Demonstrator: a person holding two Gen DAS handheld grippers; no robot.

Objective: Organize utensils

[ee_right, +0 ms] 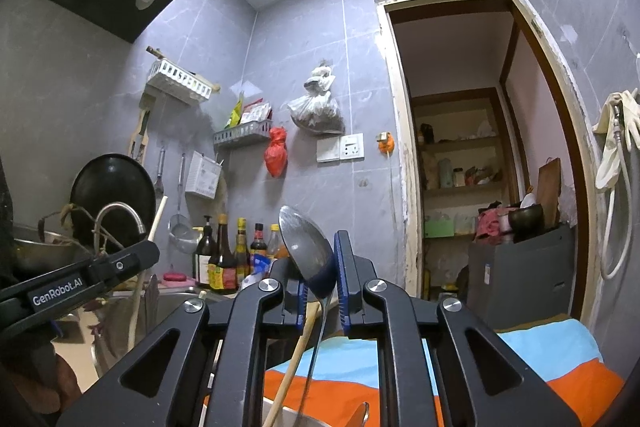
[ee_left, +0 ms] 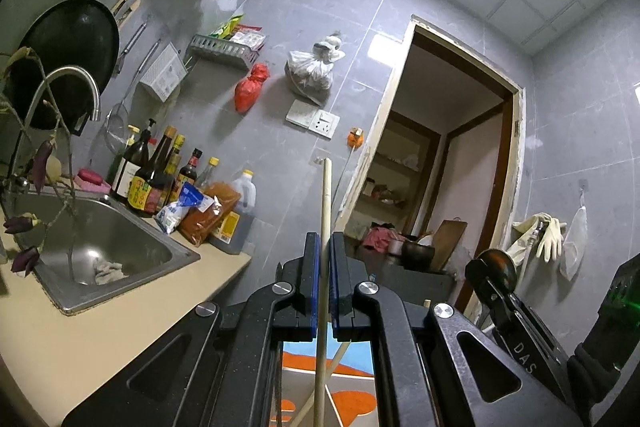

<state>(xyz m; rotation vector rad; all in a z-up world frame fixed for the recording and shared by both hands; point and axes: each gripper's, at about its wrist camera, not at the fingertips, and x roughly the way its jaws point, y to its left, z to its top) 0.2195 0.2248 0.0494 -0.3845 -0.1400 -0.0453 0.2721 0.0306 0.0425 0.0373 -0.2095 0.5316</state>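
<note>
In the left wrist view, I see my left tongs pointing upward toward the tiled wall, tilted away from the counter. Their blue pads are pressed together on a thin wooden chopstick, which stands nearly upright and rises well above the fingertips. A second wooden stick crosses below it, over an orange and blue cloth. The steel sink is on the left, with sauce bottles behind it. My right tongs appear at the right edge.

In the right wrist view, my right tongs also point upward, toward the wall beside the doorway. They are clamped on a metal spoon, gripped at the base of the bowl; the bowl stands above the pads and the handle hangs down. A wooden handle leans beside the spoon's handle. The left tongs are at the left edge, holding the chopstick
</note>
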